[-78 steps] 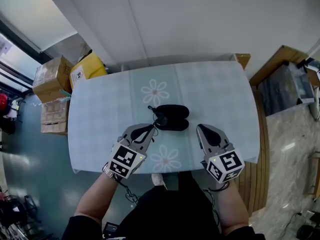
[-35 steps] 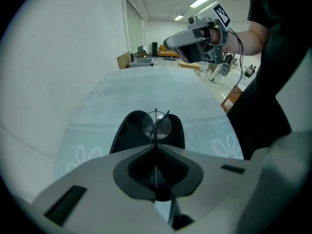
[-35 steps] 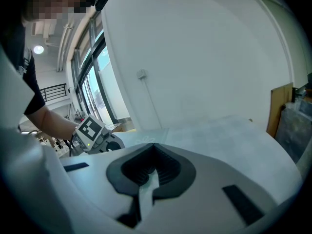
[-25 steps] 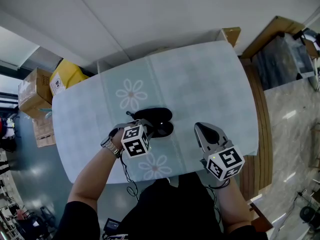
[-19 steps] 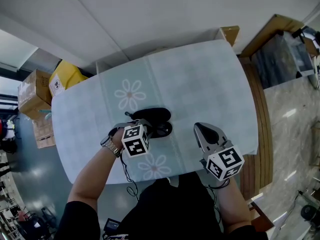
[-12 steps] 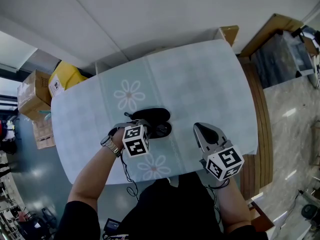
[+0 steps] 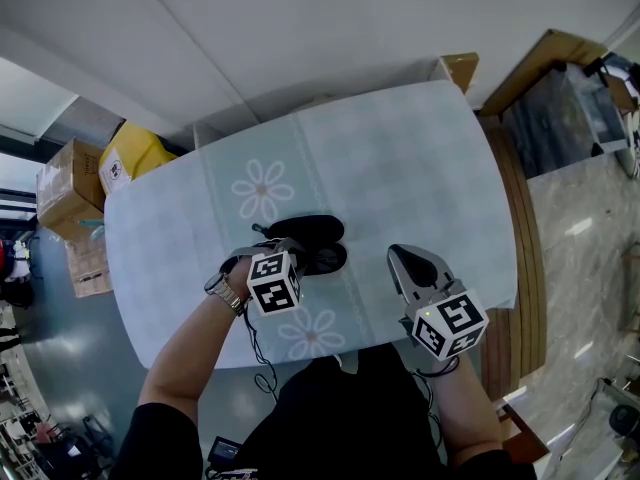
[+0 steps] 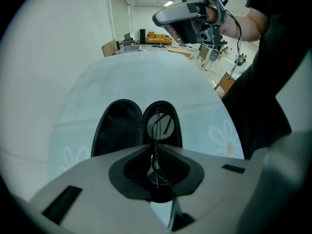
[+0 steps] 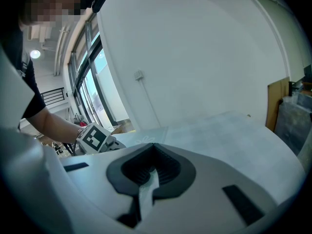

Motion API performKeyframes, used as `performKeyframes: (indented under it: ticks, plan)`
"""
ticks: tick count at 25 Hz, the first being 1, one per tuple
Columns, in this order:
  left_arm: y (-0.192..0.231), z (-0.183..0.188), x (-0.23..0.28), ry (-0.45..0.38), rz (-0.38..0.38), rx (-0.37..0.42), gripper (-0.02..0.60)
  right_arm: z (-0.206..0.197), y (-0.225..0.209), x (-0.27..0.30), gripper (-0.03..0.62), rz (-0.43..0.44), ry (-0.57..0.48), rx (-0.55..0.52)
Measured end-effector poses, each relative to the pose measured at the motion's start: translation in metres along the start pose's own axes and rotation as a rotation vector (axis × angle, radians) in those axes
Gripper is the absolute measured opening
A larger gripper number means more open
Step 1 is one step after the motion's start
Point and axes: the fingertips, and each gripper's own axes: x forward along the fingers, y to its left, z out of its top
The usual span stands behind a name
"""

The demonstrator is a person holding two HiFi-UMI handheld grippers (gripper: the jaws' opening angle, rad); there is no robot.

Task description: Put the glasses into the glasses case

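Left gripper jaws pinched together on the glasses, gripping a thin dark frame wire right at the tips. Glasses hang just over the open black glasses case; a round lens shows against the case's right half in the left gripper view. Can't tell whether the glasses touch the case lining or sit slightly above it. Case lies open flat, both shells up, near the middle of the pale blue flower-print table.

Right gripper jaws closed tip to tip, nothing between them. It is held over the table's near right part, well apart from the case, touching nothing. Cardboard boxes on the floor left of the table.
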Motion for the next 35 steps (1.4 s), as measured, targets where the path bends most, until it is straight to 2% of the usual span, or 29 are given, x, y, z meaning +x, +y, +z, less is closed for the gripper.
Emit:
performKeyframes:
  ticks: [7, 13, 18, 25, 29, 35]
  plan:
    - [0.005, 0.002, -0.017, -0.084, 0.096, -0.044, 0.06, 0.001, 0.014, -0.001, 0.023, 0.005, -0.008, -0.014]
    - [0.001, 0.007, -0.047, -0.213, 0.163, -0.123, 0.06, 0.005, 0.036, -0.004, 0.023, 0.019, -0.018, -0.037]
    - [-0.013, 0.014, -0.081, -0.399, 0.156, -0.242, 0.06, 0.007, 0.059, -0.006, 0.023, 0.035, -0.022, -0.067]
    - [-0.04, 0.022, -0.149, -0.728, 0.194, -0.43, 0.058, 0.004, 0.094, -0.013, 0.023, 0.048, -0.022, -0.104]
    - [-0.063, 0.017, -0.179, -0.849, 0.235, -0.533, 0.037, 0.005, 0.117, -0.019, 0.023, 0.06, -0.034, -0.124]
    - [-0.095, 0.002, -0.221, -0.957, 0.321, -0.613, 0.028, 0.006, 0.159, -0.026, 0.023, 0.08, -0.053, -0.149]
